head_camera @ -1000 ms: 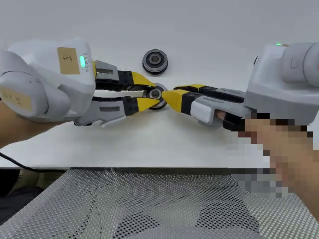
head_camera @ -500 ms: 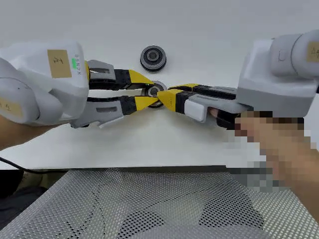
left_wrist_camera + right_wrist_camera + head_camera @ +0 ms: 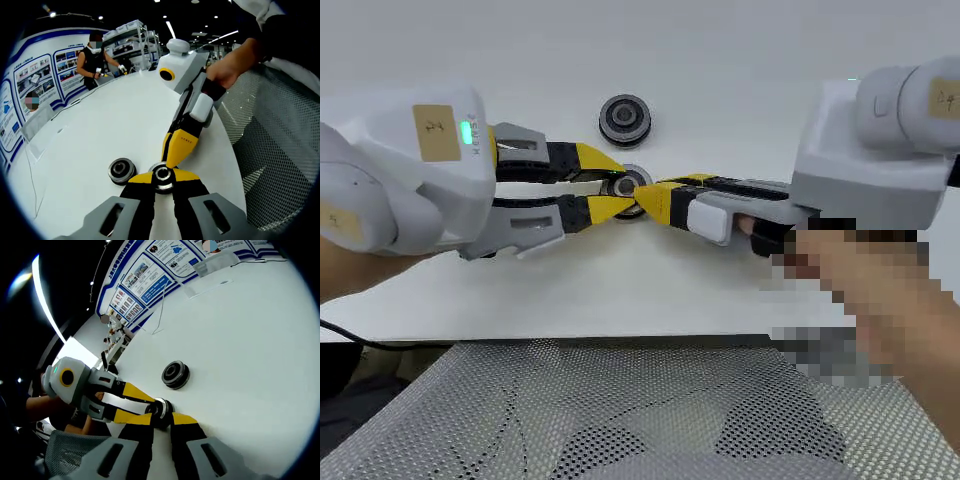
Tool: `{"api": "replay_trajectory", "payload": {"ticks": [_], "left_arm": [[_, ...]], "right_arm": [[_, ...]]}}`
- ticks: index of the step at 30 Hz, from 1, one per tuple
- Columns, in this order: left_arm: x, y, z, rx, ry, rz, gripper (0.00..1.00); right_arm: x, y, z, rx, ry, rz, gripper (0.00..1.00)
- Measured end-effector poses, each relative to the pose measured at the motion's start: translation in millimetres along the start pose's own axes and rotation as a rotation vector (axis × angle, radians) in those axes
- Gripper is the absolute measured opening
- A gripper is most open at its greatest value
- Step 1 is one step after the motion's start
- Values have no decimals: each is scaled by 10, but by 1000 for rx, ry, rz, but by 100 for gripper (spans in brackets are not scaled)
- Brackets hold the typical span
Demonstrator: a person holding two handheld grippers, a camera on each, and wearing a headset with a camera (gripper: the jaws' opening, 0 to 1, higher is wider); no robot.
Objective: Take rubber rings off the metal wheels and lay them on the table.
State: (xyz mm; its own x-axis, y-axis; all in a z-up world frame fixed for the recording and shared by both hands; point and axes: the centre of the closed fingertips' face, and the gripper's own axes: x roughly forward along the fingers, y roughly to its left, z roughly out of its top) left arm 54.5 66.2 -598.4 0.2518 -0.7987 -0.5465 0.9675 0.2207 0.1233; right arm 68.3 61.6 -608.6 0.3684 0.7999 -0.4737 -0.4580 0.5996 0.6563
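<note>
Left gripper (image 3: 618, 192) is clamped on a small round silver metal wheel (image 3: 632, 185), held just above the white table (image 3: 720, 80). Right gripper (image 3: 650, 196) has its jaws drawn together, tips against that wheel's rim; whether they pinch rubber, I cannot tell. A second metal wheel wearing a black rubber ring (image 3: 625, 118) lies flat behind, apart.
</note>
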Motion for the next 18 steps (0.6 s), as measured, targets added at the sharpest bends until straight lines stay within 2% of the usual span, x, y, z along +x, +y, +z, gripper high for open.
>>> {"api": "replay_trajectory", "payload": {"ticks": [8,18], "left_arm": [[-3,-3,-4,-2,-9,7,13],[-4,-10,-6,4,-17,13,13]], "right_arm": [[2,-1,-9,15,9,2,14],[-4,13,-14,107,26,10,16]]}}
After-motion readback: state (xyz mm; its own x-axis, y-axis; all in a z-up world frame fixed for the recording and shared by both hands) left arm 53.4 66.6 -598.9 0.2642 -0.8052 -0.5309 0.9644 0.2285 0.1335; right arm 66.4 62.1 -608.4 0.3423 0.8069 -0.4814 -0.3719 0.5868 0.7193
